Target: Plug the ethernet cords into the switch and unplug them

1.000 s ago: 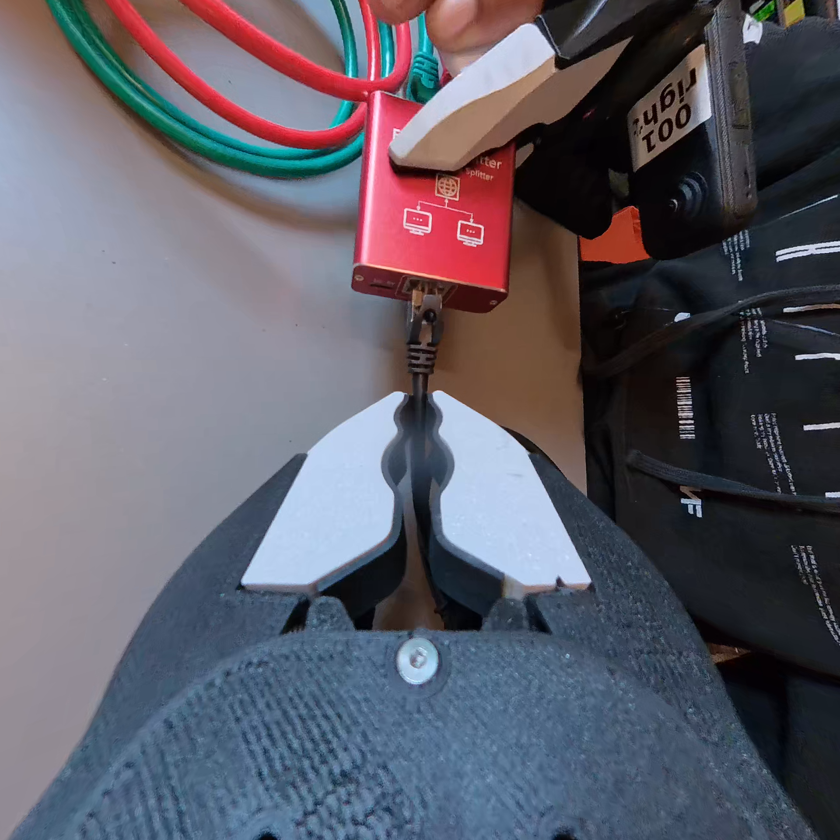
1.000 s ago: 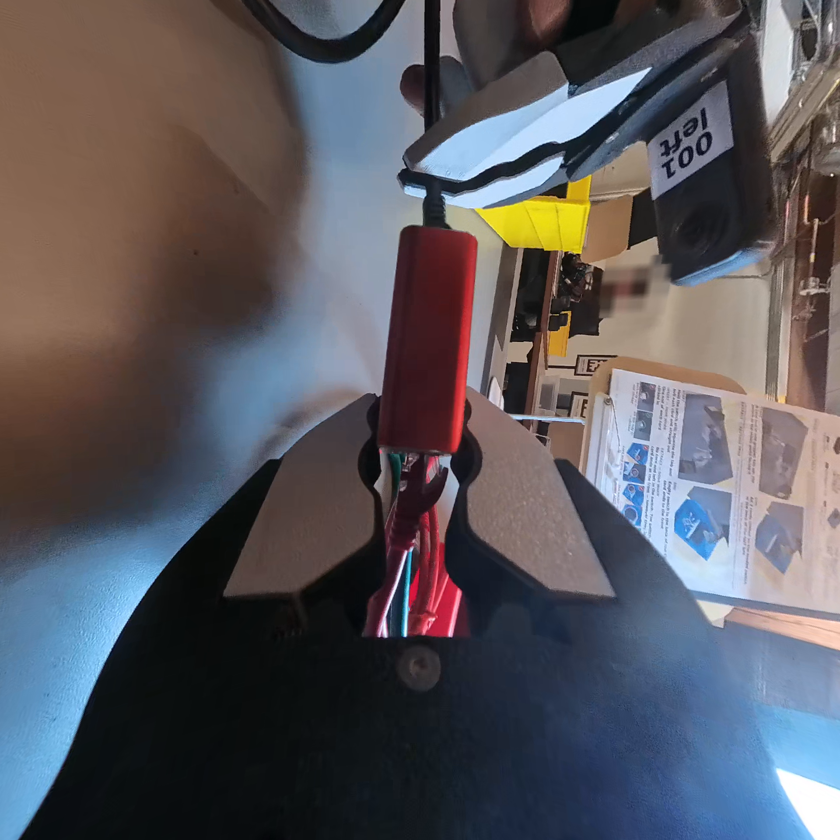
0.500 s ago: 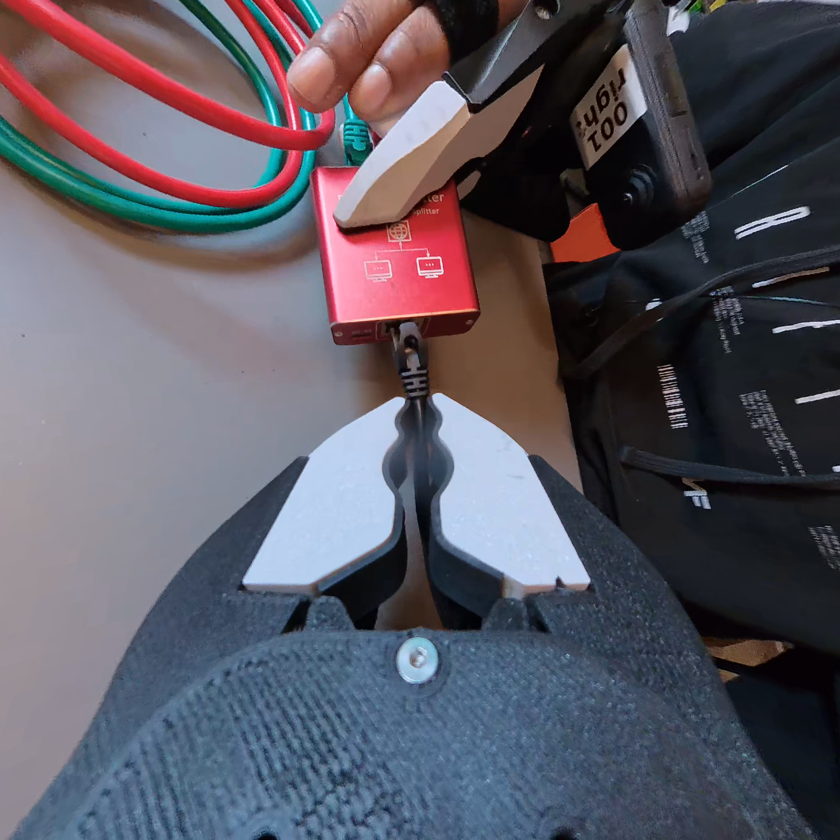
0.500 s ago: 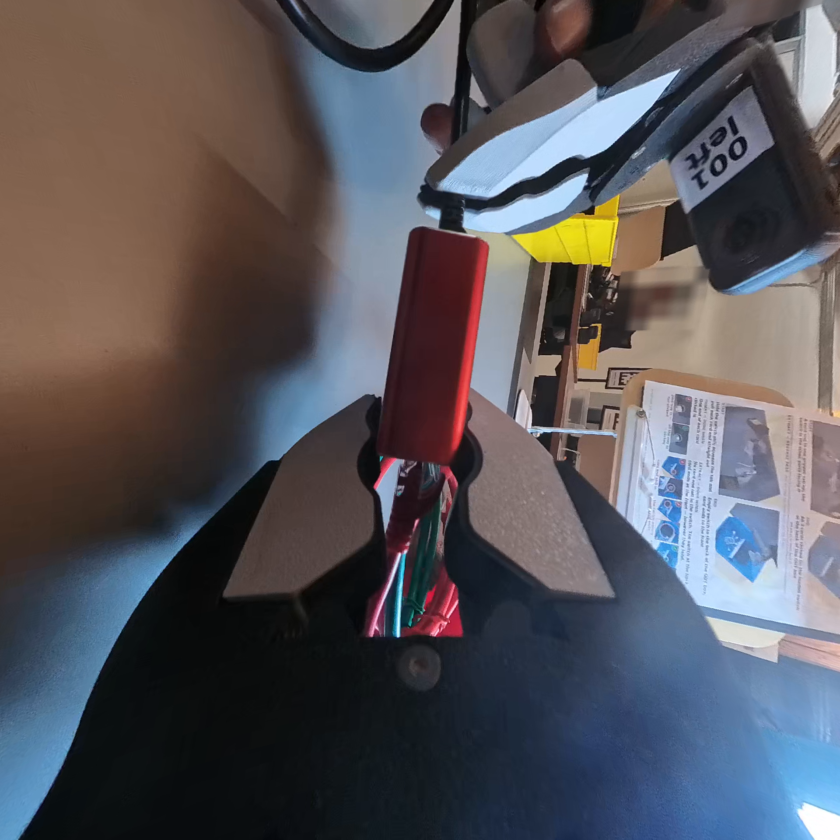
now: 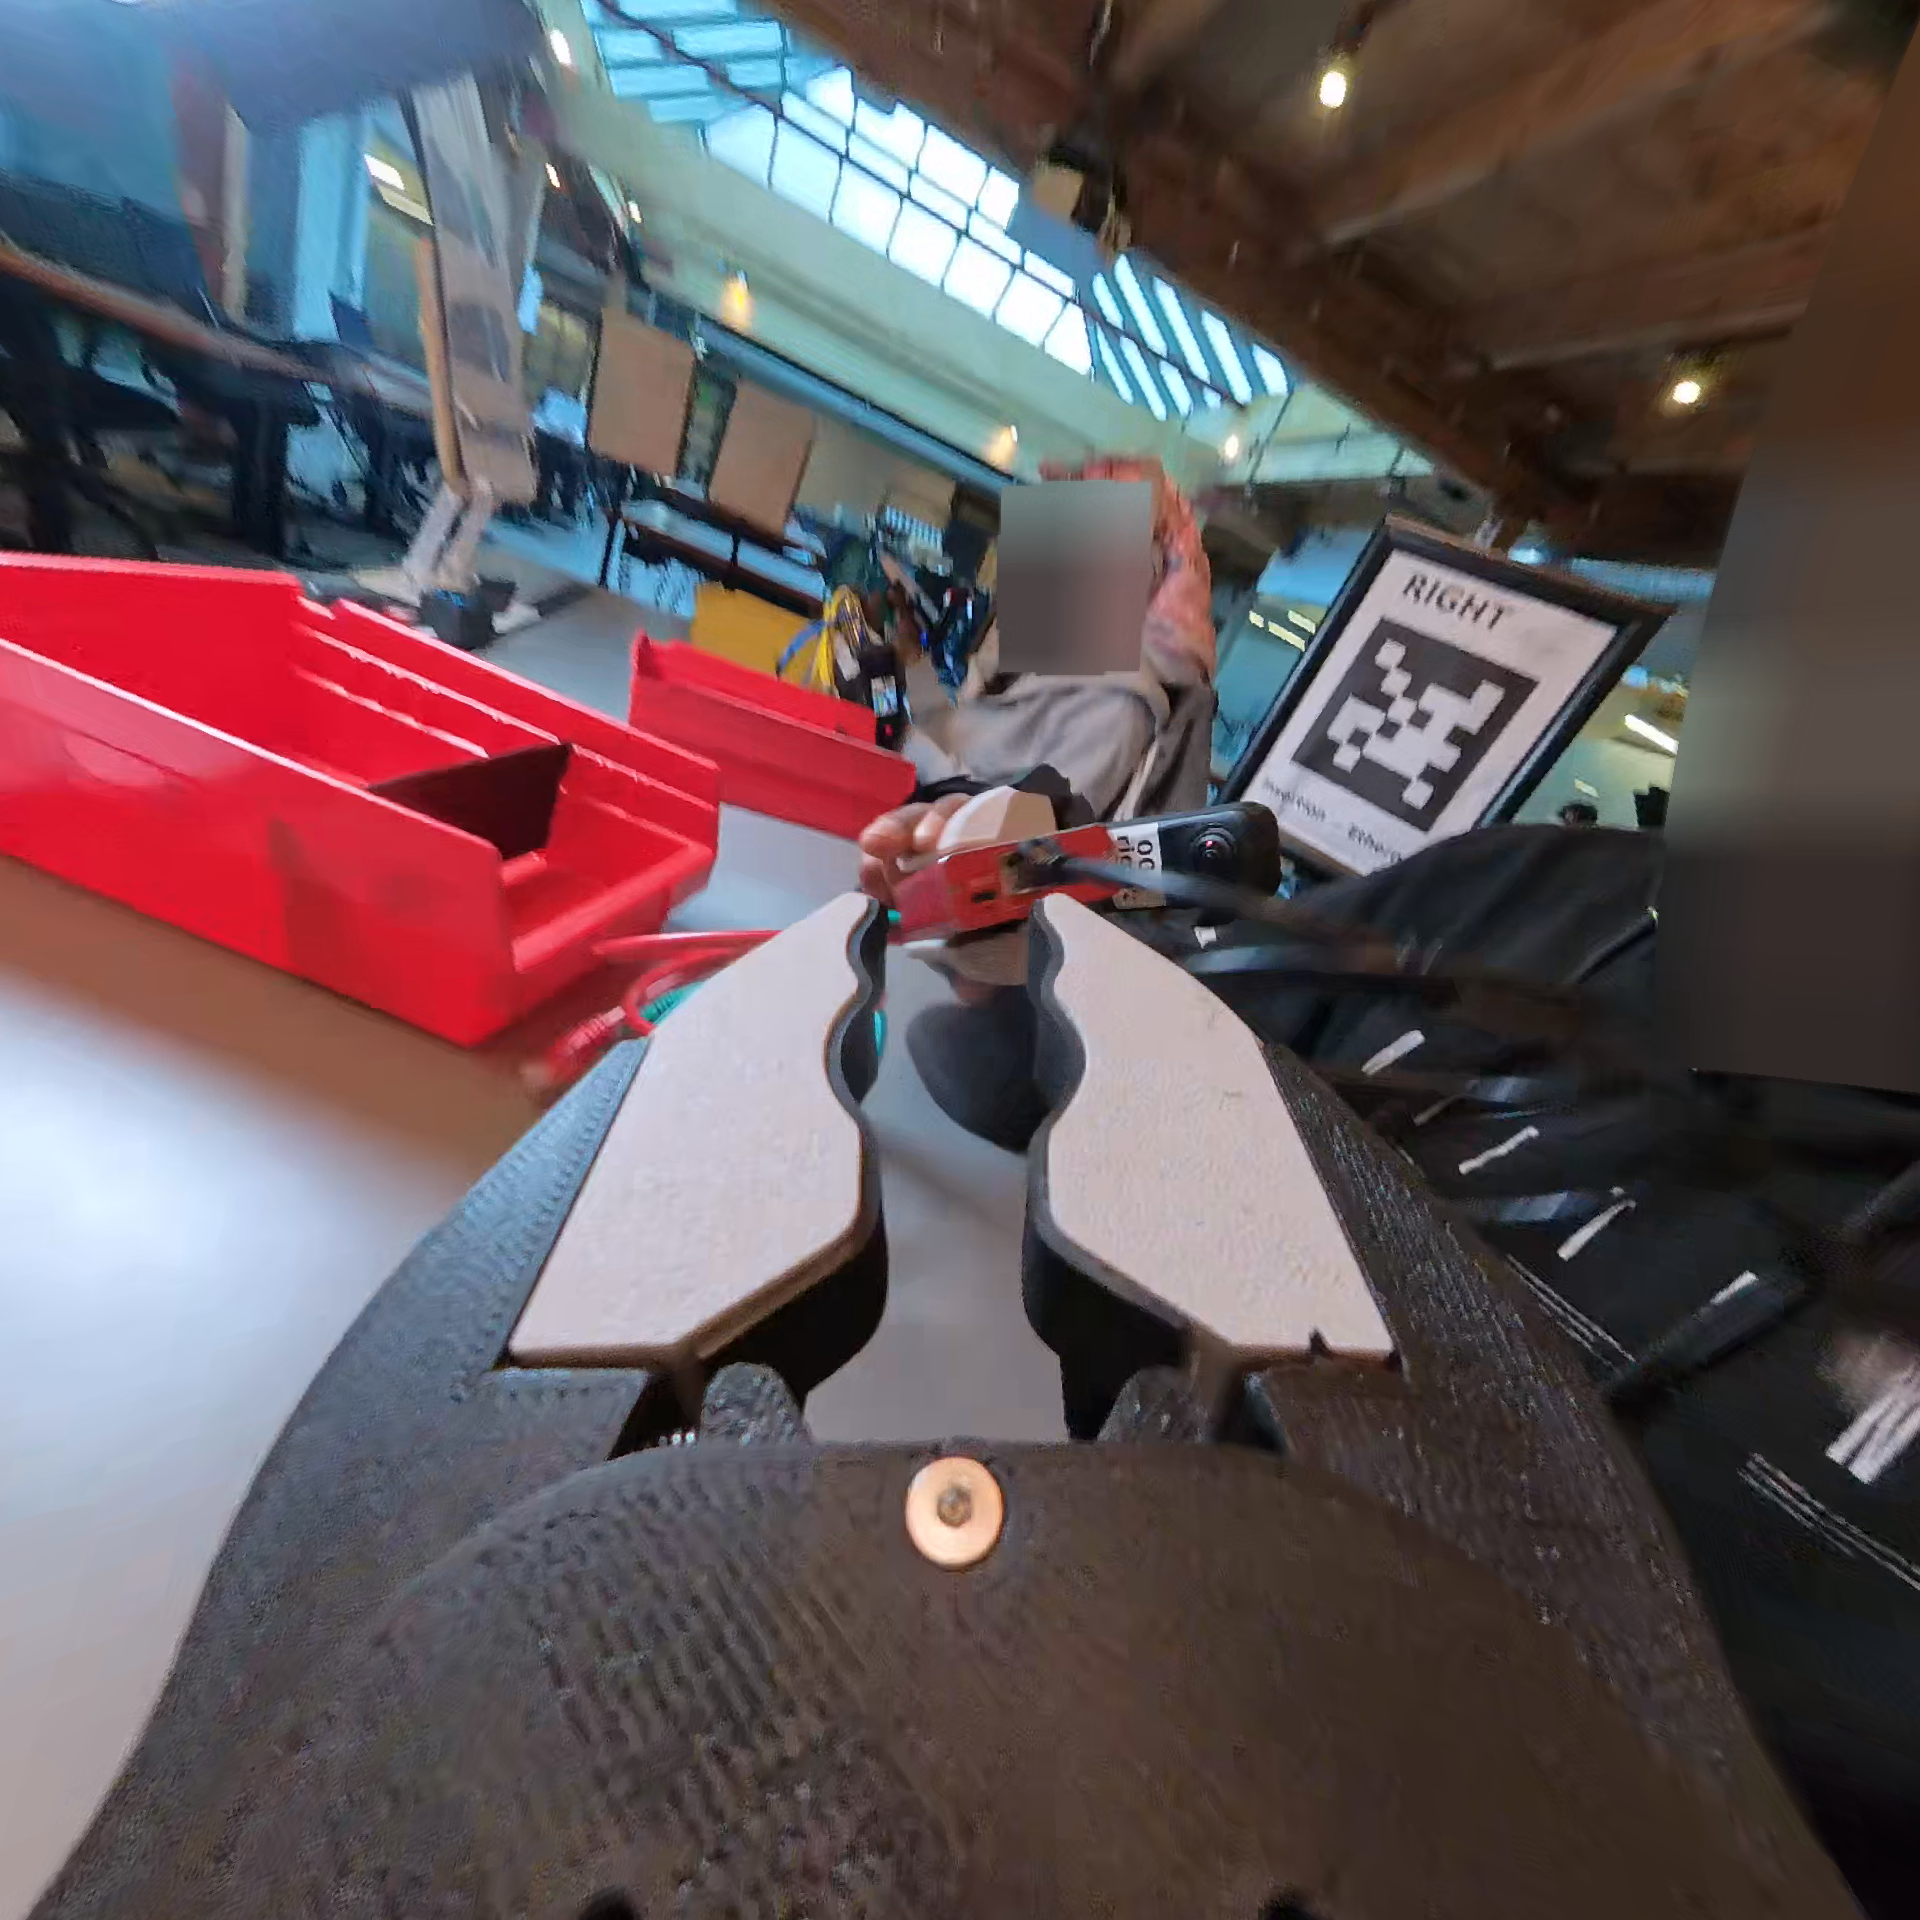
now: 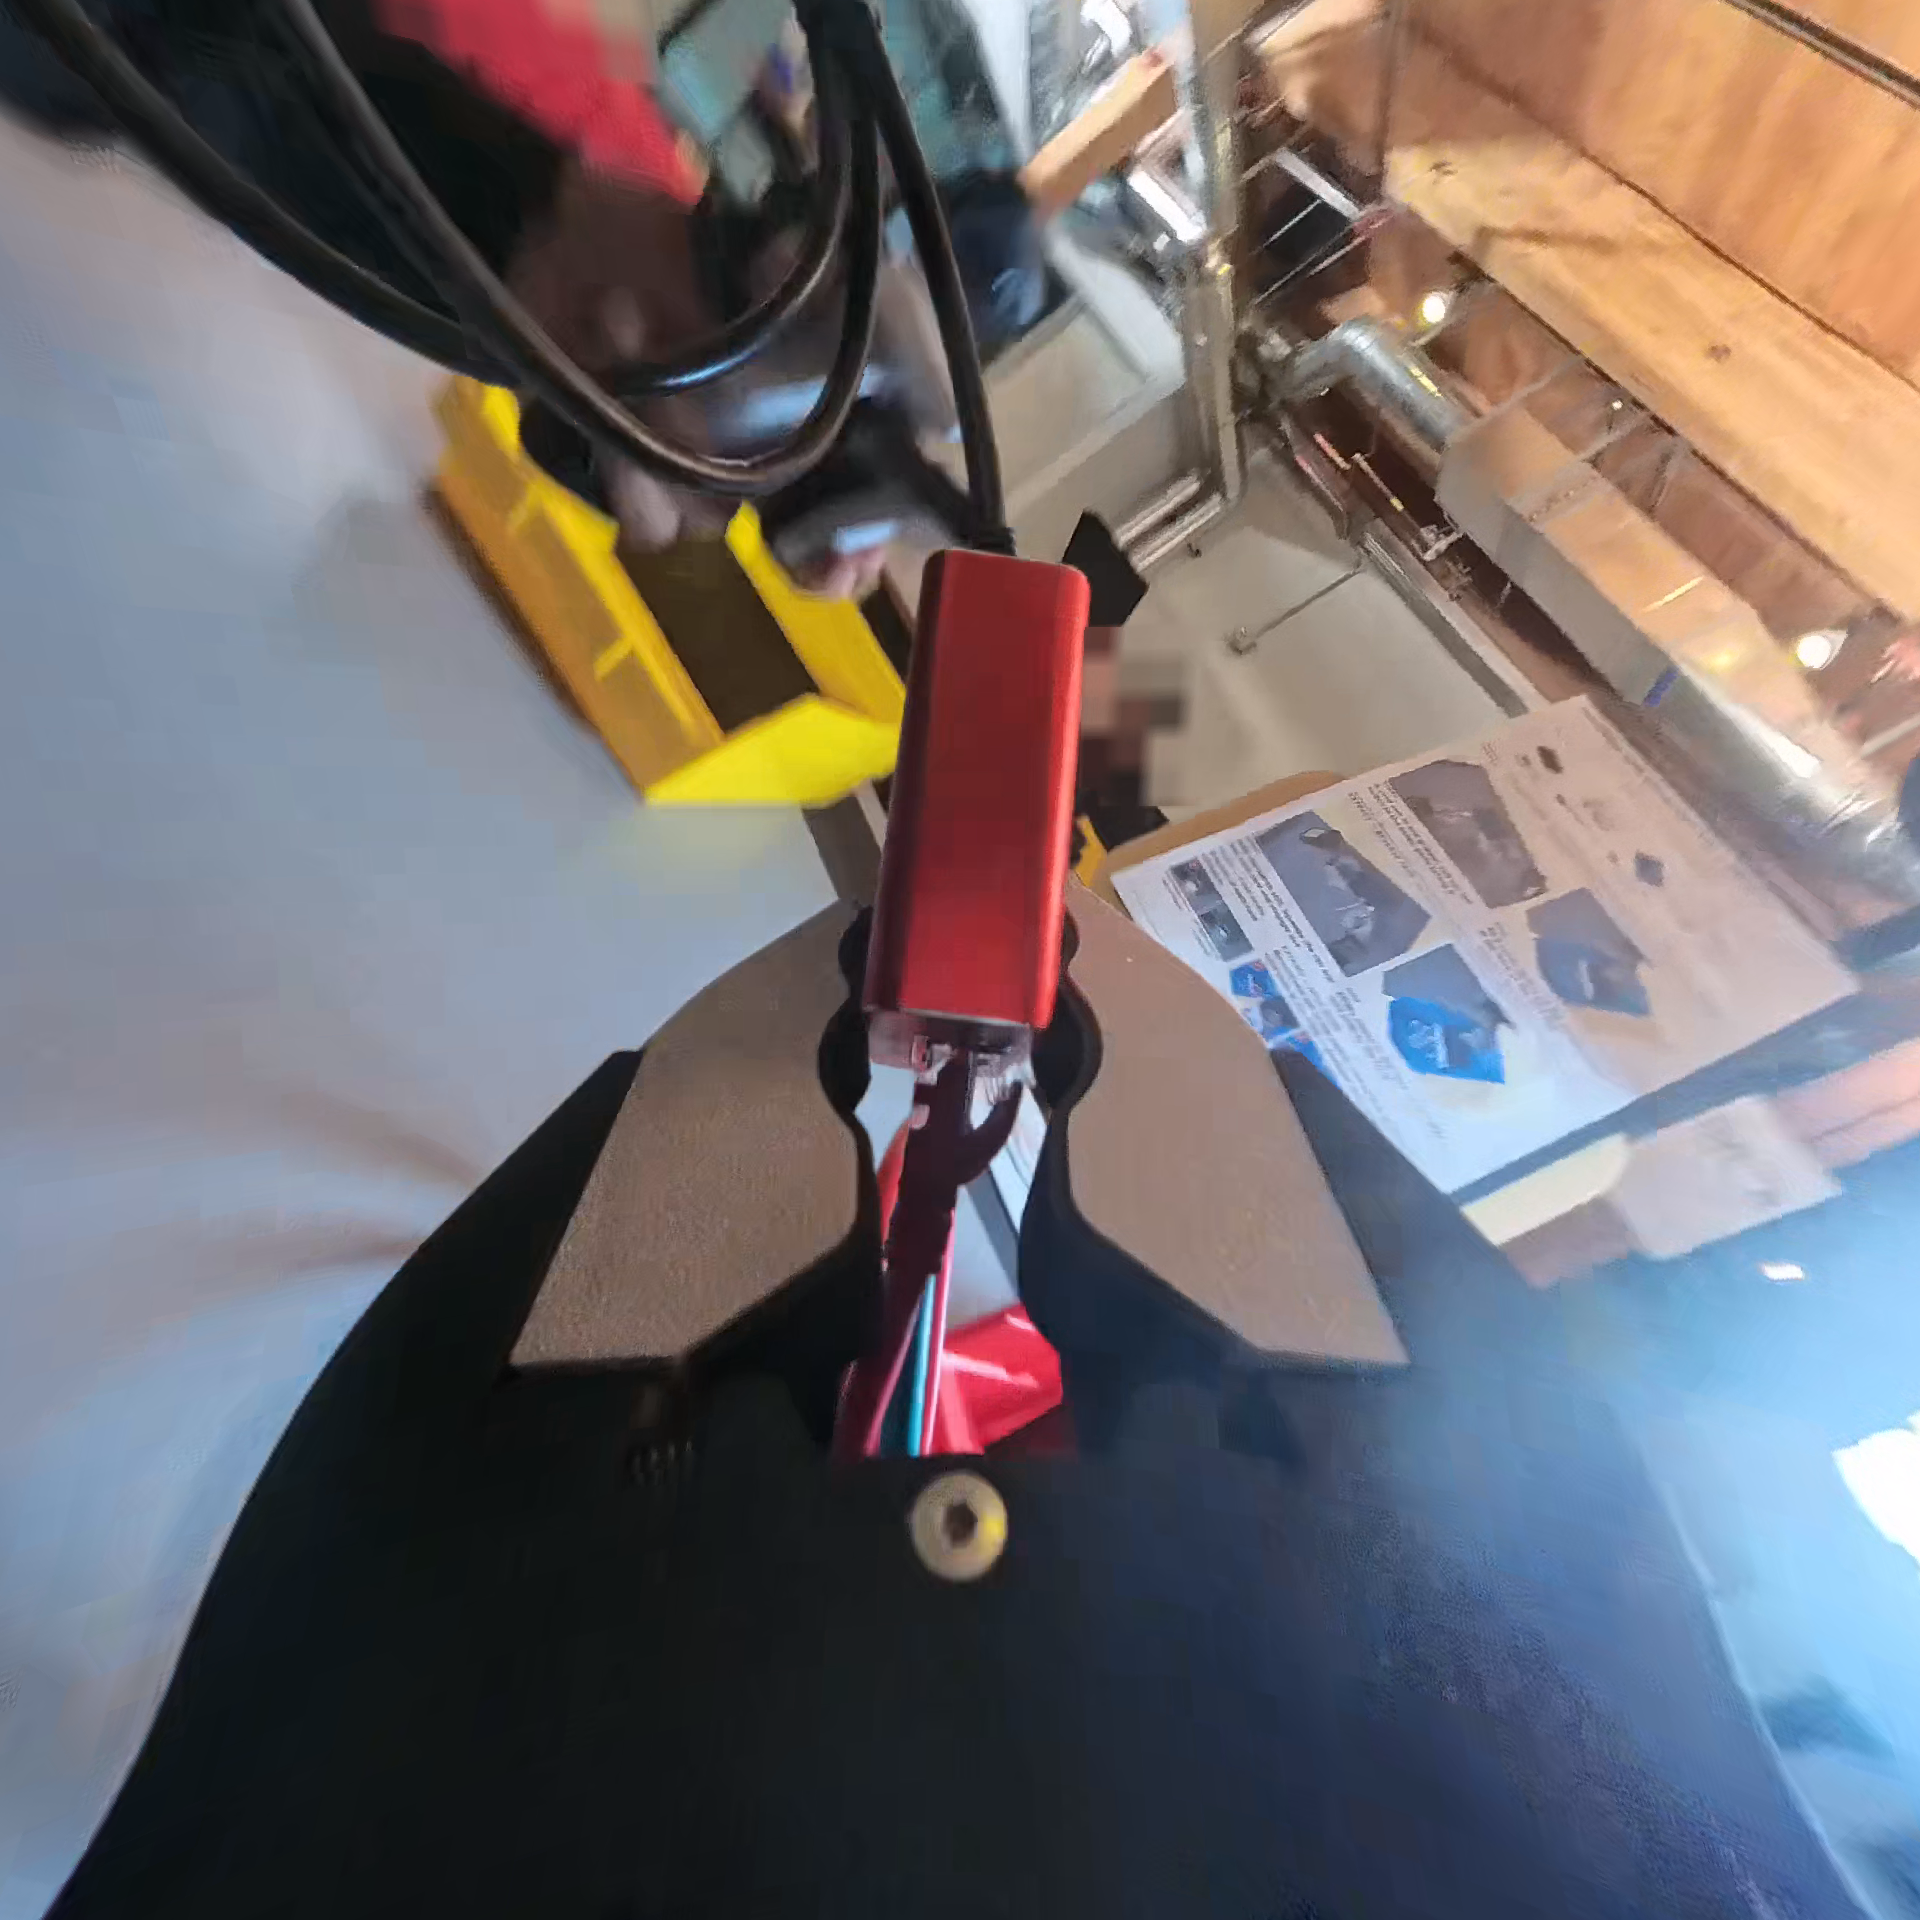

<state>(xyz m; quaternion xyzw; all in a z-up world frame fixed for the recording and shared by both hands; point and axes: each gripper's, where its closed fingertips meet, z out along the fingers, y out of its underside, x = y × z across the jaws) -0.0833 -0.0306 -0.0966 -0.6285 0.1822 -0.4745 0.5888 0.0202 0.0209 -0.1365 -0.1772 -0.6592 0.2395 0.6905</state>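
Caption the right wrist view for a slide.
Right hand-held gripper clamps the red switch, black cord plugged into its far end.

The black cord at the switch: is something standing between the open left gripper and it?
Nothing visible does. The left gripper is open and empty. Straight past its tips, the red switch is clamped in the right gripper, and the black cord leaves its near end toward the right, unobstructed.

The switch (image 6: 977, 800) looked like smooth red metal with a satin sheen, clamped between matt, grainy grey pads (image 6: 717, 1153) set in rough, ridged black plastic, while beside it lay a printed paper sheet (image 6: 1455, 935) and, behind it, a glossy yellow plastic bin (image 6: 790, 758) and smooth black cables (image 6: 914, 208).
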